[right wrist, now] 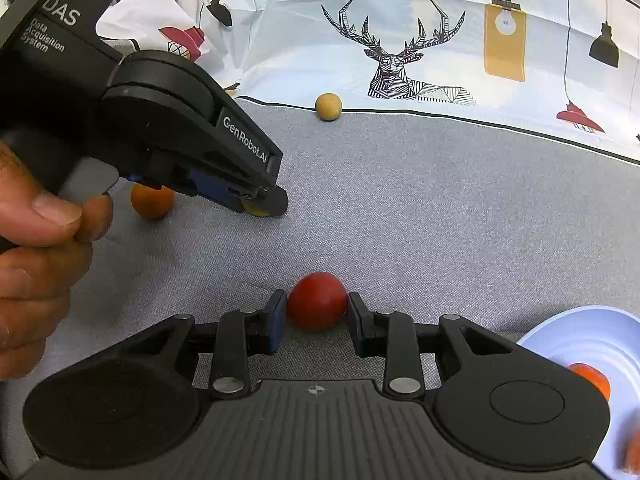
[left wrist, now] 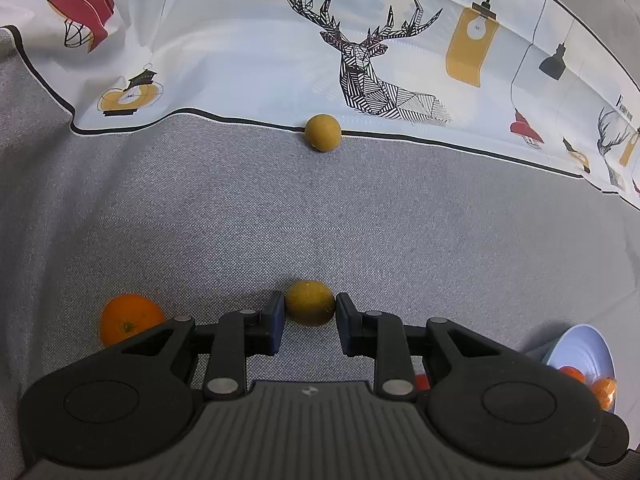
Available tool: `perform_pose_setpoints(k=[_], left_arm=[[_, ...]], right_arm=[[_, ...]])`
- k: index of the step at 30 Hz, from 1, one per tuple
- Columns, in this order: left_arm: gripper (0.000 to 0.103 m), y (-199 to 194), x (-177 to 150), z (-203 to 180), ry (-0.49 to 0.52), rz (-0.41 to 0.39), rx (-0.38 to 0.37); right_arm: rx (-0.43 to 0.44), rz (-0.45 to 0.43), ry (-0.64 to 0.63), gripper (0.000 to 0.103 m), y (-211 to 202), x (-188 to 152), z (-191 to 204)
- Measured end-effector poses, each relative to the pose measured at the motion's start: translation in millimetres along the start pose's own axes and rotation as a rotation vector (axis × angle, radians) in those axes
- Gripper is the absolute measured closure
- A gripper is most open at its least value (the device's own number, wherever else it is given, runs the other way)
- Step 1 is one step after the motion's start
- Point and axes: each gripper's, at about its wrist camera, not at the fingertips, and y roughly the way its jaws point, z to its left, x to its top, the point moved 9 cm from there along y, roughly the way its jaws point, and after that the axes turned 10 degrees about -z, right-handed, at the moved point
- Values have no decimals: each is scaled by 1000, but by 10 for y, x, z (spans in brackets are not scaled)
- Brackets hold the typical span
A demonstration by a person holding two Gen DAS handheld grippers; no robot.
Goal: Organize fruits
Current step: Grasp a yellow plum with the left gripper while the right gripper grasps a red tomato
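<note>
Both pickups look made. The left hand-held gripper [left wrist: 310,308] pinches a yellow fruit [left wrist: 309,303] at lower centre, narrowly parted jaws pressing its sides. The right hand-held gripper [right wrist: 316,312] likewise clamps a red fruit [right wrist: 317,306]. Next, probably: lift both and carry them to the bowl [right wrist: 580,332] at lower right, which already holds fruit.

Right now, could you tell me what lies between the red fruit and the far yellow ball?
Only bare grey cloth, in the right wrist view, between red fruit and yellow ball.

Likely home: printed tablecloth [right wrist: 400,32] over grey fabric surface [right wrist: 400,208].
</note>
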Motion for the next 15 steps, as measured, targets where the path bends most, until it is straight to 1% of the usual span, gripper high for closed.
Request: perform_pose_setpoints(k=[8, 15], left_arm=[[74, -50, 37, -24, 8, -4, 13], [74, -270, 114, -195, 38, -39, -3]], right_arm=[[-8, -18, 12, 69, -23, 48, -7], [-26, -63, 13, 69, -269, 159, -50]])
